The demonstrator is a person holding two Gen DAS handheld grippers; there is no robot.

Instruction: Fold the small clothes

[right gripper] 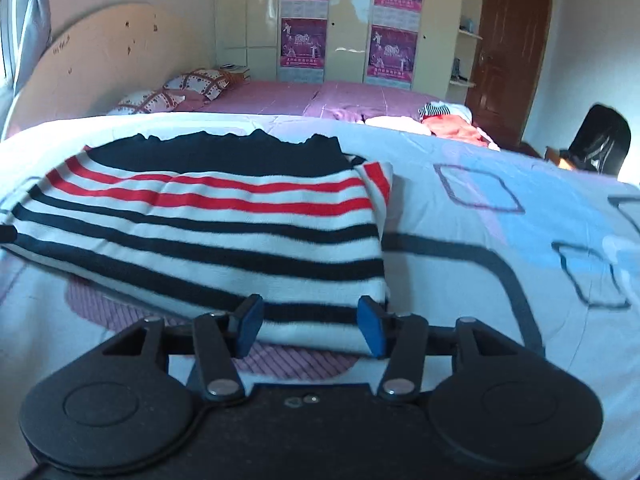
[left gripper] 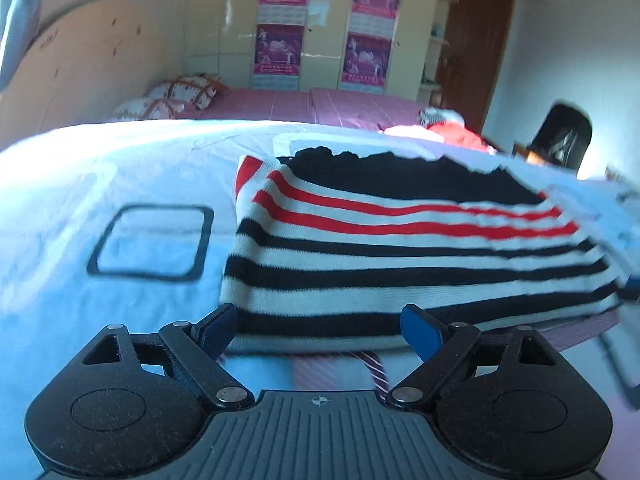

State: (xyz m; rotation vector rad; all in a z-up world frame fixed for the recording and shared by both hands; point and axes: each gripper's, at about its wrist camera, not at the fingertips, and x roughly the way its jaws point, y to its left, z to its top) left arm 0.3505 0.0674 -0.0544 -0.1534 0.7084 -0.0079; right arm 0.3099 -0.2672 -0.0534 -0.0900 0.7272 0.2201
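My left claw (left gripper: 316, 326) is spread wide, nothing gripped; the near hem of the striped knit garment (left gripper: 400, 248) (white with black and red bands, solid black top part) sits right between the blue pads (left gripper: 420, 330) but they don't press on it. My right claw (right gripper: 310, 326) is about half spread and brackets the same hem near its right corner; pads (right gripper: 372, 328) flank the cloth, and I read no pinch there either, so released.

Key geometry: the garment lies dead ahead of both claws, on the pale blue bedspread (left gripper: 80, 200) with dark square outlines. Its long axis runs side to side, stripes parallel to the hem facing me. It looks already folded in at the sides, with the black part at the far end.

Left claw covers the left stretch of the hem, right claw the right corner; both about equally near, fingertips at the edge.

My read: next is closing both on the near hem and carrying it away from me over the far edge.

Risk: uneven grip skews the fold.
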